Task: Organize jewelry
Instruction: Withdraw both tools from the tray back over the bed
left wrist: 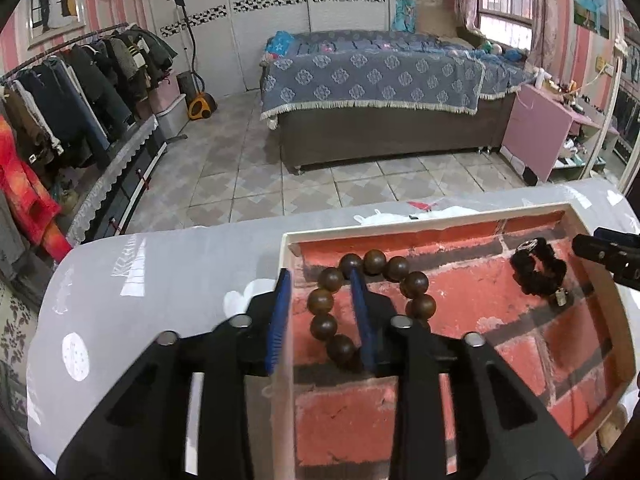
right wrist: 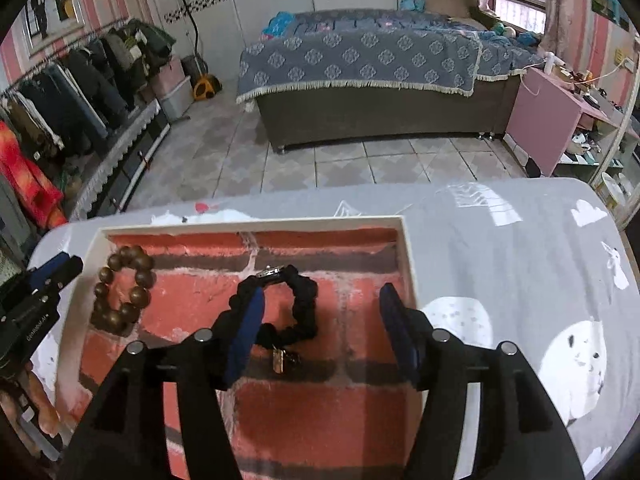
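Brown wooden beads, about ten, strung in one ring: one bead bracelet (left wrist: 370, 304) at nine o'clock in the tray (left wrist: 286, 248). One black braided bracelet (left wrist: 540, 268) at three o'clock in the same tray, with a silver disc at its far end and a small brass charm hanging at its near end. Two bracelets in all, well apart, both flat on the brick-printed red lining. One tray, white-rimmed, on one table (left wrist: 160, 280) under a grey cloth with white cartoon shapes.

Left gripper (left wrist: 320, 276) over the tray's left rim, blue pads apart: left pad on the outer side of the rim, right pad inside the bead ring, the ring's left side between them, no pad clearly pressing on a bead.

Right gripper (right wrist: 322, 300) above the braided bracelet (right wrist: 298, 304), jaws wide: left pad overlapping the braid's left edge, right pad well clear near the tray's right wall (right wrist: 408, 256). Nothing gripped by either.
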### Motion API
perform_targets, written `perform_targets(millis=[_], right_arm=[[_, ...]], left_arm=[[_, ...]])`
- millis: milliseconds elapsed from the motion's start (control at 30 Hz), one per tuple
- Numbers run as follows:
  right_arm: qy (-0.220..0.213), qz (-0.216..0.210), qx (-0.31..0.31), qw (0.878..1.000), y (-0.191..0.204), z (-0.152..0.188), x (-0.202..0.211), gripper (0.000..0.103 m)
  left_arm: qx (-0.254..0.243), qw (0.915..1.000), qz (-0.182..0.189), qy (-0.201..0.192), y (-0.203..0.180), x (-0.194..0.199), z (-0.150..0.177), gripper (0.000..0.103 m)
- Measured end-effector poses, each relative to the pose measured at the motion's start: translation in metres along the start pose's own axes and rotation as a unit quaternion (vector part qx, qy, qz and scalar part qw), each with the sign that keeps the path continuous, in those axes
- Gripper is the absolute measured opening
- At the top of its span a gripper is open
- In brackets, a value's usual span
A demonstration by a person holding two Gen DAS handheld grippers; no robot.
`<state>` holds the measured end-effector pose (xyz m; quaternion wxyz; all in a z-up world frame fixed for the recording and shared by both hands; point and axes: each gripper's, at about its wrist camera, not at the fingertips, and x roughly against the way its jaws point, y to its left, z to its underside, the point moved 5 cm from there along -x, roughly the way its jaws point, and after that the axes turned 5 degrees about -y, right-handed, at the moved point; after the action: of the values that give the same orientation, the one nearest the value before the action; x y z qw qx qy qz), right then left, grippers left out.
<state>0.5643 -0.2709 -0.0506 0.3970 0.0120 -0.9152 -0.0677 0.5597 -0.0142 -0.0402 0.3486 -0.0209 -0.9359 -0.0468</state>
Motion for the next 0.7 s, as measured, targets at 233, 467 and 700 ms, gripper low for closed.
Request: perform_targets(millis=[233, 467, 700], right_arm=[[-0.048, -0.009, -0.008, 0.999, -0.007, 0.001, 0.054, 0.068], [-0.096, -0.004, 0.003, 0.995, -0.006, 0.025, 0.119, 0.080], [-0.124, 0.004, 0.021, 0.992, -0.006, 0.062, 0.174, 0.089]], left_arm=[[0.010, 0.9983, -0.011, -0.056, 0.021, 0.065, -0.007, 0.077], [0.008, 0.9960, -0.015, -0.088, 0.039, 0.130, 0.007, 0.098], [0.005, 0.9951, -0.004, -0.099, 0.048, 0.180, 0.043, 0.098]])
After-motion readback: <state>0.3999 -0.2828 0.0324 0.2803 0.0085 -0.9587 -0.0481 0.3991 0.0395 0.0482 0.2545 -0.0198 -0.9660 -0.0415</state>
